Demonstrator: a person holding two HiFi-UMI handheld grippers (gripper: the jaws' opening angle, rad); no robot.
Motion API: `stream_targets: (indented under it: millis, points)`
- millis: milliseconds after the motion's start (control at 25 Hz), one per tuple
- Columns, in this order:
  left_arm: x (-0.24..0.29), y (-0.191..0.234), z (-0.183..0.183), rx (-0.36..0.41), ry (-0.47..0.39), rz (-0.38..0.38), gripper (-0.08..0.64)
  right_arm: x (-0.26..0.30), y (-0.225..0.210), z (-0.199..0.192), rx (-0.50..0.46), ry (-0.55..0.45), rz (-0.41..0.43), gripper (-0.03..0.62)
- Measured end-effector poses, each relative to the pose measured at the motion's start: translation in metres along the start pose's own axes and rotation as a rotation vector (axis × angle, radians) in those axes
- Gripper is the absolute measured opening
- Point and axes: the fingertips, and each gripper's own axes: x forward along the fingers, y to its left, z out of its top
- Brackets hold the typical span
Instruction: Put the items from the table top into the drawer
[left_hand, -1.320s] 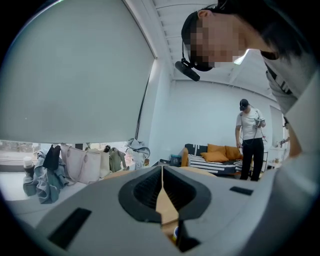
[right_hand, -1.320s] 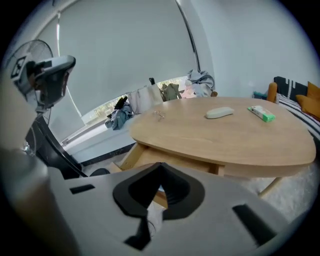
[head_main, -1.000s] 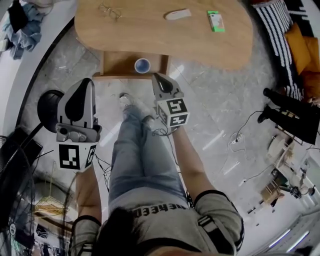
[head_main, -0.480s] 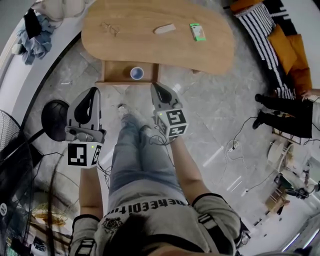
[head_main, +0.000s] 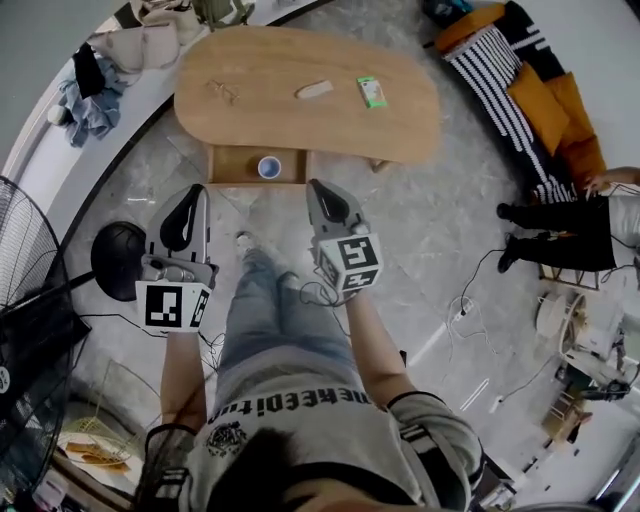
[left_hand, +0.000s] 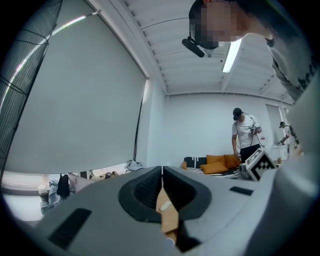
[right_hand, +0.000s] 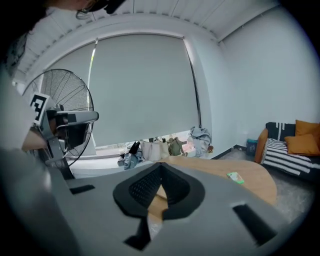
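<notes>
At mid-frame, the left tongs (head_main: 195, 191) and right tongs (head_main: 315, 186) are closed and empty; above them, a cup (head_main: 268, 167) sits in the drawer (head_main: 232, 164).

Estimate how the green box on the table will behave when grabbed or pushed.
The green box looks small and flat: probably light, unlikely to roll or tip. It lies flat on the smooth wooden table, so a push likely slides it. Low profile may leave jaws little edge; stiff or soft, cannot tell.
</notes>
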Motion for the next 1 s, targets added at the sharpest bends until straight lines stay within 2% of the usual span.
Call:
stream_targets:
  millis: [240, 640, 1000]
  points:
    - [-0.022, -0.016, 0.03, 0.024, -0.043, 0.0, 0.012, -0.034, 0.014, 0.039, -0.067, -0.06, -0.009, 0.003]
    - [-0.055, -0.041, 0.07, 0.05, -0.106, 0.008, 0.012, -0.093, 0.024, 0.093, -0.092, -0.173, -0.043, -0.003]
    - [-0.081, -0.073, 0.1, 0.068, -0.157, 0.018, 0.012, -0.145, 0.028, 0.121, -0.118, -0.231, -0.06, -0.003]
